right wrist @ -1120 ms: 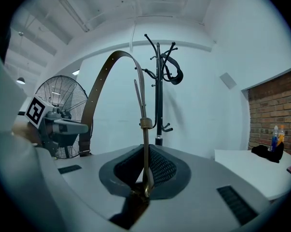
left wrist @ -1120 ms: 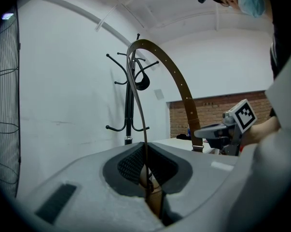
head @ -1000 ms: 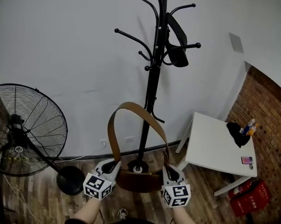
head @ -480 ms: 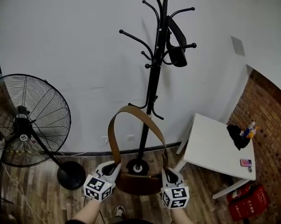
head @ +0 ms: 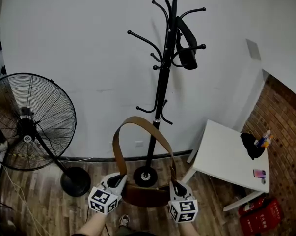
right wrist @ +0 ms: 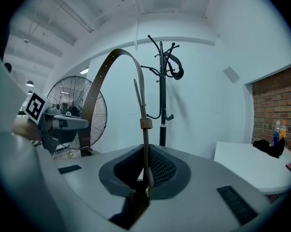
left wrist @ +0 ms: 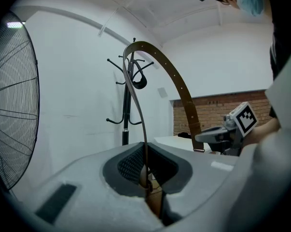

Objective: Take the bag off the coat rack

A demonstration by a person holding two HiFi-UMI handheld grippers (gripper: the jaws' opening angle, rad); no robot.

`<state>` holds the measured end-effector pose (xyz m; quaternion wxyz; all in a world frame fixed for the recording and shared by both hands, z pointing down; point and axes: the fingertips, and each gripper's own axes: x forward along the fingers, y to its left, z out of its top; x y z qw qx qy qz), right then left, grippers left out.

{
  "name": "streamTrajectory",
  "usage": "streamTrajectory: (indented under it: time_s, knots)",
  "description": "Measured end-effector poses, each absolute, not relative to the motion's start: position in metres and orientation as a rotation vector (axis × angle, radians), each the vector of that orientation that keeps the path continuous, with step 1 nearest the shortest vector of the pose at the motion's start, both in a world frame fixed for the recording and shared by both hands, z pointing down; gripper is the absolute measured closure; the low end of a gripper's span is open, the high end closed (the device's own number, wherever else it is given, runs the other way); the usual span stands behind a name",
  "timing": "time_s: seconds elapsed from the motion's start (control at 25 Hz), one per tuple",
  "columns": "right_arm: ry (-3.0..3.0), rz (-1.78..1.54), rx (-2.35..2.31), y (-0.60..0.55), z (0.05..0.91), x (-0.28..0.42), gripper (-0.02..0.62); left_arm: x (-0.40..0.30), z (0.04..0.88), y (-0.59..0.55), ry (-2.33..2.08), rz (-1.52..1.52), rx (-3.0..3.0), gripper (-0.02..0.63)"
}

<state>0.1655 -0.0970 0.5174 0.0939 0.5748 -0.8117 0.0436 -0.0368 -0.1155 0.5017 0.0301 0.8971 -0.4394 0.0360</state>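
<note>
The brown bag (head: 145, 195) hangs in the air between the two grippers, low in front of the coat rack (head: 160, 92) and apart from it, with its strap (head: 138, 122) arching up in a loop. The left gripper (head: 119, 179) is clamped nearly closed on the bag's left end at the strap base, and the right gripper (head: 176, 185) likewise grips the right end. A fan (head: 32, 122) stands to the left and a white table (head: 226, 156) to the right.

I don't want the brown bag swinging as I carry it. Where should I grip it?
Grip the bag at its two top ends, where the strap joins, one gripper from each side, as the left gripper and right gripper do now. The strap is a tall loose arch; held there, the bag would likely swing.
</note>
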Motion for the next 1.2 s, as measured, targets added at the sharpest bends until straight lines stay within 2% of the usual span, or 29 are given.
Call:
streamTrajectory:
  time_s: [1.2]
  knots:
    - [-2.412,0.117,1.670,-0.091,0.523,0.171,0.571,-0.027,0.504,-0.101,-1.382,0.144,2.759,0.588]
